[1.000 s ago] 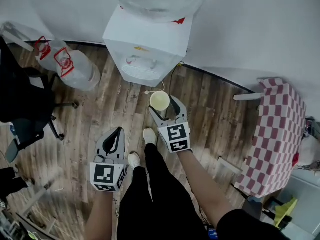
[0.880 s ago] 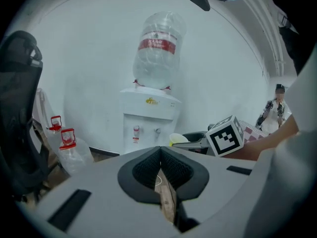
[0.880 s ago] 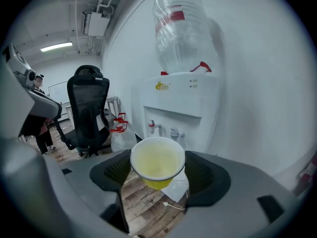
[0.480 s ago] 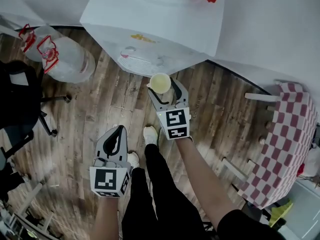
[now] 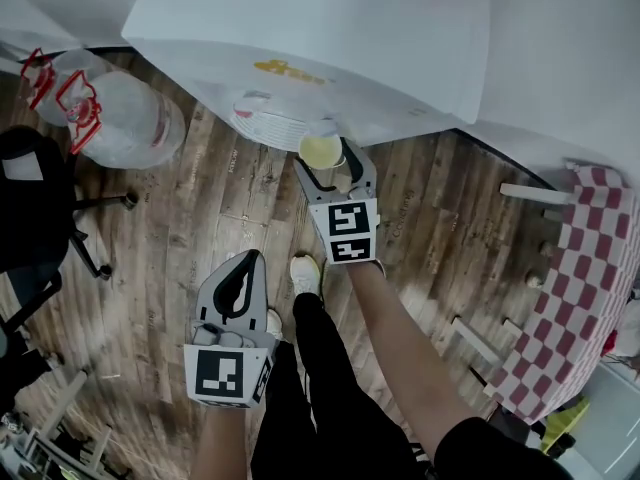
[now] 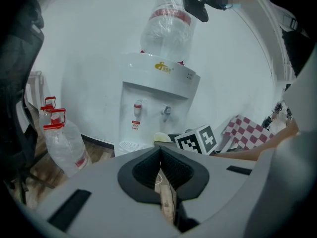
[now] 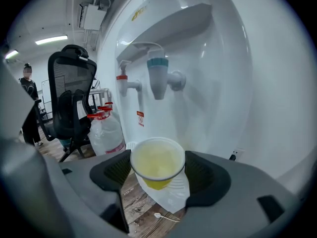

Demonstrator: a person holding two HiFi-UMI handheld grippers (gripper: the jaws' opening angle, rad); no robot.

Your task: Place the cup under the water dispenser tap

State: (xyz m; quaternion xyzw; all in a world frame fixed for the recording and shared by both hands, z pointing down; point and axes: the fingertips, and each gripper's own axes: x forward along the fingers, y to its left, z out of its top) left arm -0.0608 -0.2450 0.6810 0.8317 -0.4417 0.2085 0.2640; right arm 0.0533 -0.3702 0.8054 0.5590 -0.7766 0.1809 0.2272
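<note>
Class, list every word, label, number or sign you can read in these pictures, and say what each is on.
No text is legible.
Yellow logo on the dispenser: too blurred.
Red sticker below the red tap: too small.
Red label on the floor bottle: unreadable.
Marker cube: square patterns only, no words.

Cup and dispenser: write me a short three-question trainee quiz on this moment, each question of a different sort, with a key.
1. True or false: the left tongs hold the cup.
2. In the right gripper view, which tap shows straight above the cup? A. the red one B. the blue one C. neither
3. In the head view, what lies on the floor left of the dispenser?
Key: 1. False; the right tongs hold it, and the left tongs are shut and empty. 2. B, the blue tap. 3. A water bottle.
</note>
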